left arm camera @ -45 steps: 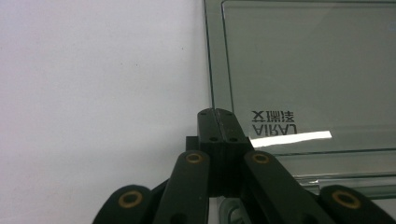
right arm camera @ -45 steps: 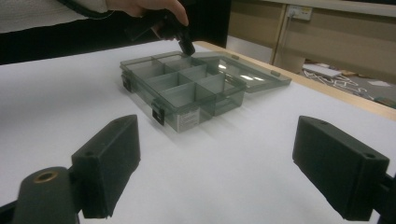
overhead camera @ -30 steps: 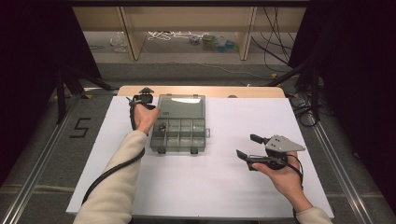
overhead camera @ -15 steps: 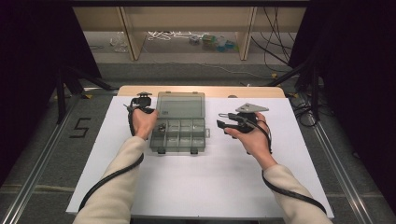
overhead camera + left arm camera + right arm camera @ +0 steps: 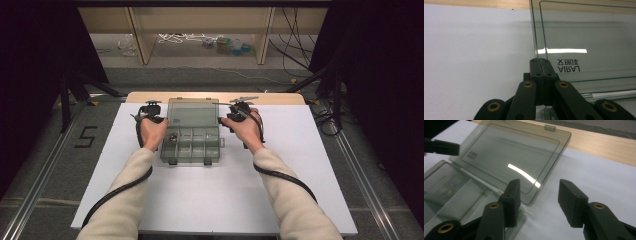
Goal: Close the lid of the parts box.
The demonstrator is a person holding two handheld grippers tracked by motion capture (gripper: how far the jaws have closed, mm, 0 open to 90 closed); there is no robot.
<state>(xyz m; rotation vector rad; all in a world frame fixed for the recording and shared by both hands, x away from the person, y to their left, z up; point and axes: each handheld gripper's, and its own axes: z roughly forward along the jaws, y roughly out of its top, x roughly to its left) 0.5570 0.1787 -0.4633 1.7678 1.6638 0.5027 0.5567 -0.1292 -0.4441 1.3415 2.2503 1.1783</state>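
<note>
A clear grey compartment box (image 5: pixel 191 146) lies on the white sheet (image 5: pixel 300 165) with its lid (image 5: pixel 193 112) raised and tilted back. My left gripper (image 5: pixel 159 119) is shut on the lid's left edge; in the left gripper view the jaws (image 5: pixel 540 61) meet on that thin edge of the lid (image 5: pixel 586 37). My right gripper (image 5: pixel 226 119) is at the lid's right side. Its jaws (image 5: pixel 539 185) have just been closing and still stand apart, with the lid's near corner (image 5: pixel 534 195) between them, untouched. The left gripper (image 5: pixel 441 147) shows across the lid.
The box's trays (image 5: pixel 454 192) sit below the lid, one holding small dark parts (image 5: pixel 172 137). A wooden table edge (image 5: pixel 280 97) runs behind the sheet. Beyond it is a low shelf with cables (image 5: pixel 185 37). Dark stands flank the table.
My right hand has swung from the table's right front over to the lid's right edge, and its jaws have narrowed. The left hand has stayed on the lid.
</note>
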